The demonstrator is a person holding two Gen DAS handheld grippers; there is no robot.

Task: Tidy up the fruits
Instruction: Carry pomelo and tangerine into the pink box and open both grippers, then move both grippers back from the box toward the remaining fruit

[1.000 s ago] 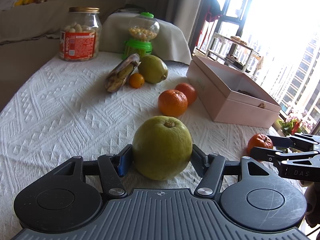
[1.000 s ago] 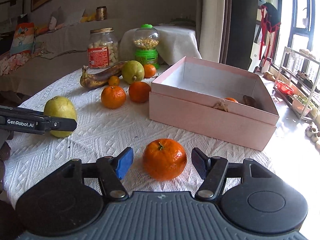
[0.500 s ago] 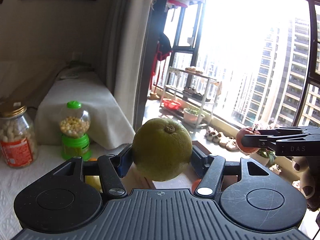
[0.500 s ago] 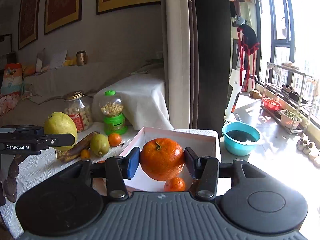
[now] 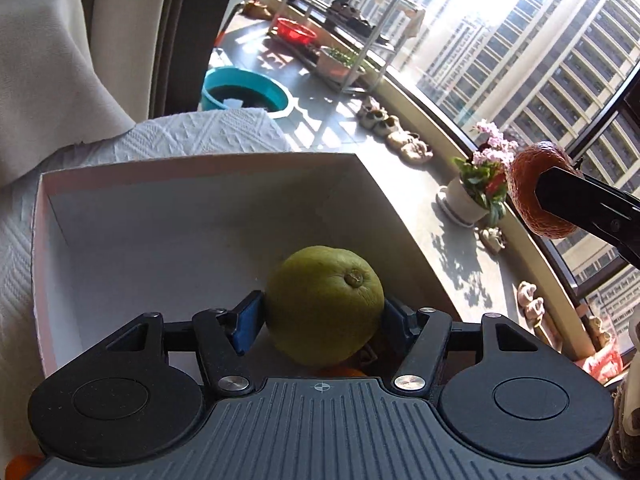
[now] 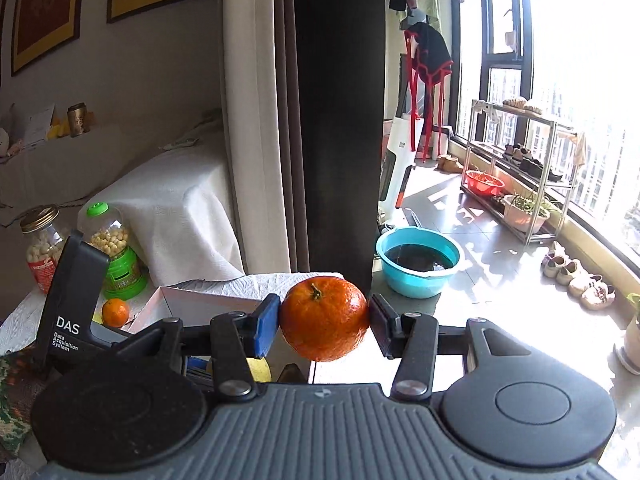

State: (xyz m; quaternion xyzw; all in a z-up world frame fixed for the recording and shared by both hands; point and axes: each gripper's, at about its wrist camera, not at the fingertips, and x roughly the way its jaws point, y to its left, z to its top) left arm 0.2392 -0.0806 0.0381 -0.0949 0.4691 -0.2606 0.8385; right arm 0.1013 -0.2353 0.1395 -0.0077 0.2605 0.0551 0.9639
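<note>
My left gripper point(image 5: 323, 314) is shut on a large green citrus fruit point(image 5: 324, 304) and holds it over the inside of the open pink box point(image 5: 44, 240), near its front right part. My right gripper point(image 6: 323, 322) is shut on an orange tangerine point(image 6: 324, 318) and holds it in the air beyond the box's right side; it shows in the left wrist view point(image 5: 540, 192) at the upper right. A bit of orange fruit point(image 5: 340, 372) shows under the green fruit in the box. One small tangerine point(image 6: 115, 312) lies on the table left of the box.
A green candy dispenser point(image 6: 116, 256) and a glass jar point(image 6: 42, 244) stand at the table's back. The white tablecloth point(image 5: 208, 132) ends just behind the box. A blue basin point(image 6: 418, 262), a shoe rack point(image 6: 520, 184) and a flower pot point(image 5: 476, 192) are on the floor by the window.
Both grippers lifted their fruits off the table. The left one has swung over the box and tilted down into it; the right one has risen and moved right of the box.
</note>
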